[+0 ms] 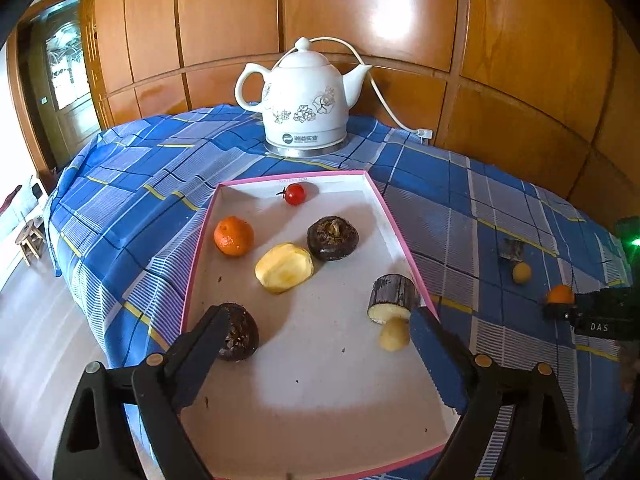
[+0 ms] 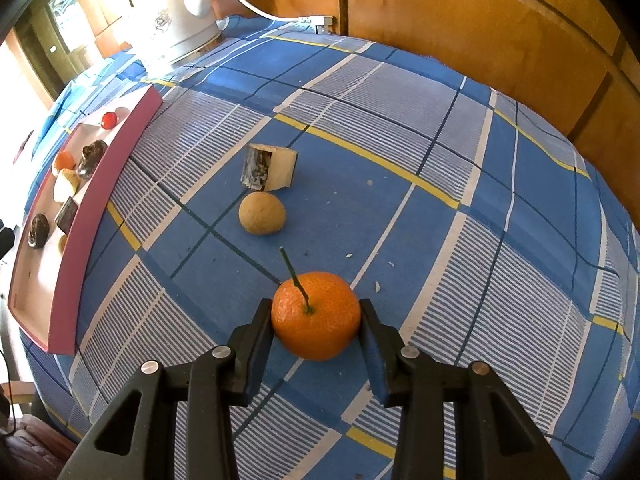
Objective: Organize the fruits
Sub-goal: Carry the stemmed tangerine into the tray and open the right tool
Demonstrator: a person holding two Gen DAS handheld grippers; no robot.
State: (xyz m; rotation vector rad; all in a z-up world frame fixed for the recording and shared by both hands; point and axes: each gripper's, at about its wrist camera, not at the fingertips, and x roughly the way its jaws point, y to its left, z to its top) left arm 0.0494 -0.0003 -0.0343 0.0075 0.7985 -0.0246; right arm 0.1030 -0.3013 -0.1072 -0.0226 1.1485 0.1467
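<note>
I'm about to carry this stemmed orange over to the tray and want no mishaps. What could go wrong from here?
1. The right gripper pinches the orange only at its round sides; it may roll out when lifted.
2. The brown round fruit and the cut piece lie between the orange and the tray; a low carry could knock them.
3. The left gripper hangs open over the tray's near end, beside a dark fruit, so the two grippers could collide.

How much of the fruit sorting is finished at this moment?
Done: seven pieces lie in the pink-edged tray. In hand: the right gripper is shut on a stemmed orange. Left: a small tan fruit and a cut chunk on the cloth.
</note>
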